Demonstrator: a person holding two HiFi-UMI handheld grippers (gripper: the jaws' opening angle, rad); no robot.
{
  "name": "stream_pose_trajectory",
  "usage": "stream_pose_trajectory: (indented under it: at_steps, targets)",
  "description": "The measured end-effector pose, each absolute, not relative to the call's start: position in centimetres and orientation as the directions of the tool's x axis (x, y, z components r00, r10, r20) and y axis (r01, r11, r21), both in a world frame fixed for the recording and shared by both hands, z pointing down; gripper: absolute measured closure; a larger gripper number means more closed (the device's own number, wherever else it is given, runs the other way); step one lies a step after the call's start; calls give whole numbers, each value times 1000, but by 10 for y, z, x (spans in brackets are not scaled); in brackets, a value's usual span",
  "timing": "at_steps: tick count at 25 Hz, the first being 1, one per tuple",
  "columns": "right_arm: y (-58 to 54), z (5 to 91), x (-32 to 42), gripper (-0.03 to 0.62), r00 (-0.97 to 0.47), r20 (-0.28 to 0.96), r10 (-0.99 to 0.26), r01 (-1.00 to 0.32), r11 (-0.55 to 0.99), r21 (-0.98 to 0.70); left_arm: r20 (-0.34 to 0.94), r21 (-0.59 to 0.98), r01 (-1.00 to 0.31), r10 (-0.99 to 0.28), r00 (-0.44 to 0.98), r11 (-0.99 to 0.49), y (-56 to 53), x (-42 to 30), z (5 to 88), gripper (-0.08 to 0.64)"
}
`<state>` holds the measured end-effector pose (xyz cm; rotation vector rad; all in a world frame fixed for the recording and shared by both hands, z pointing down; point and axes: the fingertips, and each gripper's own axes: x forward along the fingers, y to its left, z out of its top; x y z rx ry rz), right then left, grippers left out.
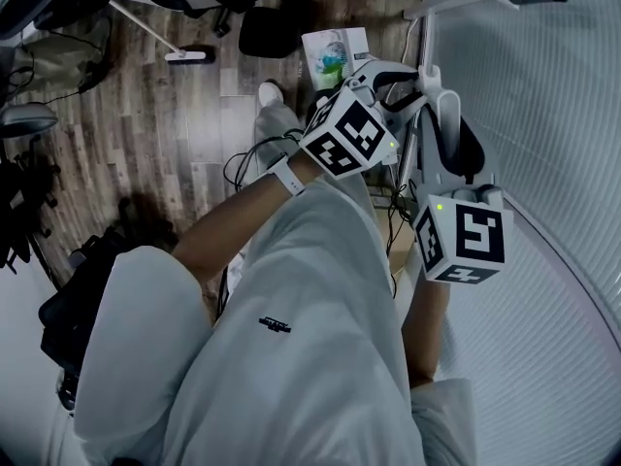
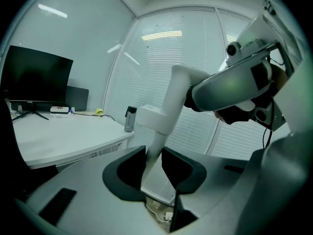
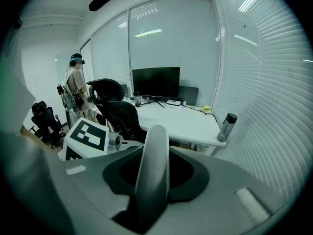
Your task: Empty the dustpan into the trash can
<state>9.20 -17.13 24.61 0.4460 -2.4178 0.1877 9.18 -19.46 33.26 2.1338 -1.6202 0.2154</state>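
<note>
A white dustpan handle runs between both grippers. In the left gripper view its thin shaft (image 2: 157,148) stands between the jaws of my left gripper (image 2: 154,166), which is shut on it; a flat white panel (image 2: 159,186) hangs just below. In the right gripper view a rounded white grip (image 3: 152,160) fills my right gripper (image 3: 154,176), which is shut on it. From the head view both marker cubes, left (image 1: 347,136) and right (image 1: 466,236), sit above my knees, close to the blinds. I cannot make out a trash can for certain.
White window blinds (image 1: 543,115) curve round on the right. On the wood floor lie a white box with colourful print (image 1: 335,56), cables (image 1: 254,158) and a black chair base (image 1: 267,29). A desk (image 3: 186,119) carries a monitor and bottle (image 3: 227,126); a person (image 3: 76,89) stands far left.
</note>
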Motion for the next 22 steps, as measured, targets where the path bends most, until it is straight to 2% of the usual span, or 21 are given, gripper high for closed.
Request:
stream_pose_trajectory:
  at_steps: [15, 22]
  targets:
    - [-173, 198, 59, 474, -791, 519, -323, -369, 929, 17, 316, 203, -968, -926, 205, -145, -203, 47, 282, 451]
    - [-160, 187, 44, 474, -804, 480, -350, -385, 923, 29, 312, 178, -972, -928, 204, -153, -194, 31, 269, 451]
